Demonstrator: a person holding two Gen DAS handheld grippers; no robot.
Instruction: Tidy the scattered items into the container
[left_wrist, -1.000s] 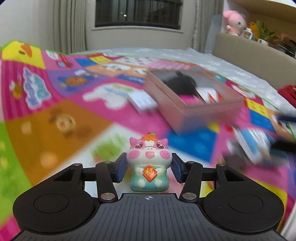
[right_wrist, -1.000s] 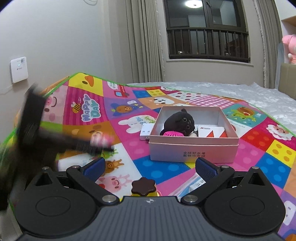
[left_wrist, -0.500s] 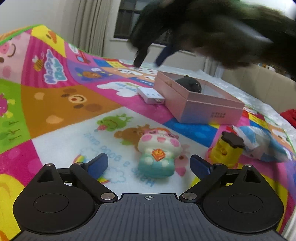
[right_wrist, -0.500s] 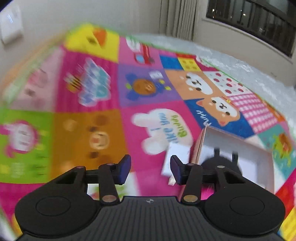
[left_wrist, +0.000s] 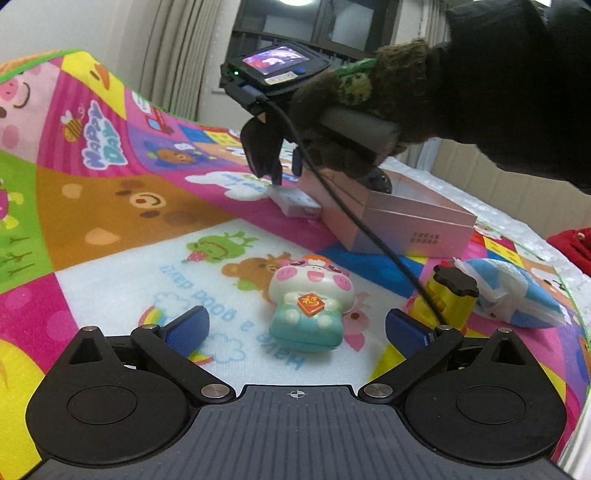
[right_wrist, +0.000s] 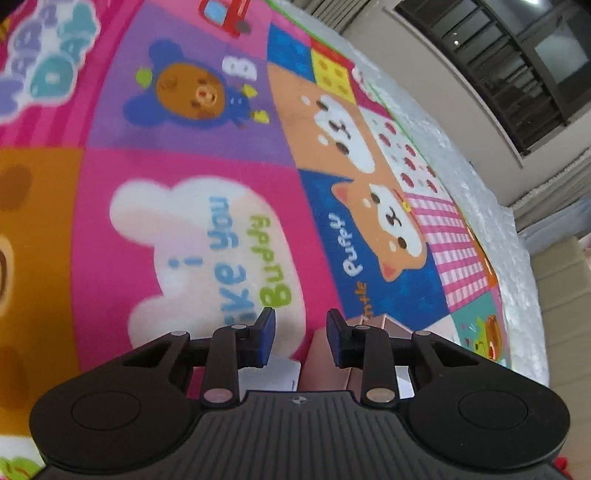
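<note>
Sorting stood mid-way: the pink box on the play mat already held a dark toy, while a pig toy, a yellow toy and a blue-and-white packet lay loose outside it. The left gripper was opening, its blue pads wide apart; the pig toy lay on its back on the mat between and just ahead of them, touching neither. The right gripper pointed down at a small white box lying against the pink box's outer wall; its fingers were drawn almost together with nothing between them, their tips at the white box's far top edge. Judging by this, the white box was the piece in hand, and the next move called for spreading those fingers and lowering them astride it
</note>
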